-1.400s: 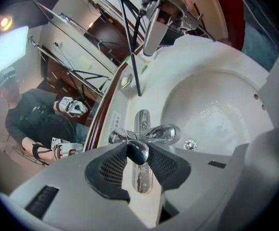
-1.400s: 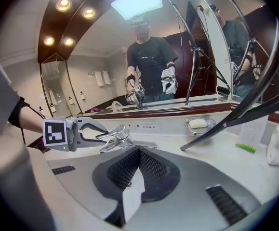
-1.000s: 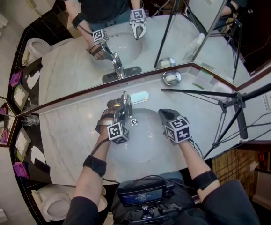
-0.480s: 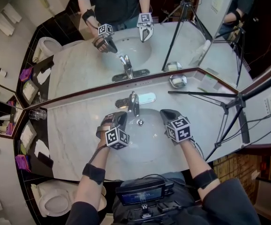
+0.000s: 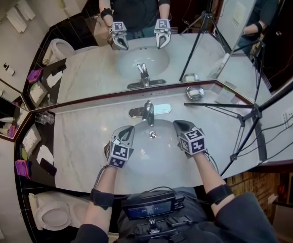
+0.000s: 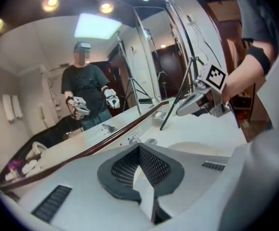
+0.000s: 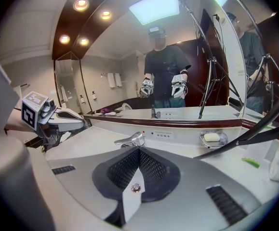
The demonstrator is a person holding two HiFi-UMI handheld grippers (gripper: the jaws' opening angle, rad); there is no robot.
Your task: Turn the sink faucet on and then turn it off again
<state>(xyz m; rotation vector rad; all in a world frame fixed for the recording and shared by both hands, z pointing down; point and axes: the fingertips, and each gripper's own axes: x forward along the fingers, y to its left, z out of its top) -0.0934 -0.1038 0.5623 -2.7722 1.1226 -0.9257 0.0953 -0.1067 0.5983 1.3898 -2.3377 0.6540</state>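
Faucet [image 5: 148, 113] stands free now, left tool [image 5: 128, 130] withdrawn and clenched empty (right tool [image 5: 178, 125] likewise clenched).

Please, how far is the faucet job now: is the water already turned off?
Looks done: no stream shows from the faucet into the sink, and the left claw, at the faucet a second ago, has pulled back, shut and empty. In hand: nothing; the right claw is shut and empty too. Left: likely nothing.
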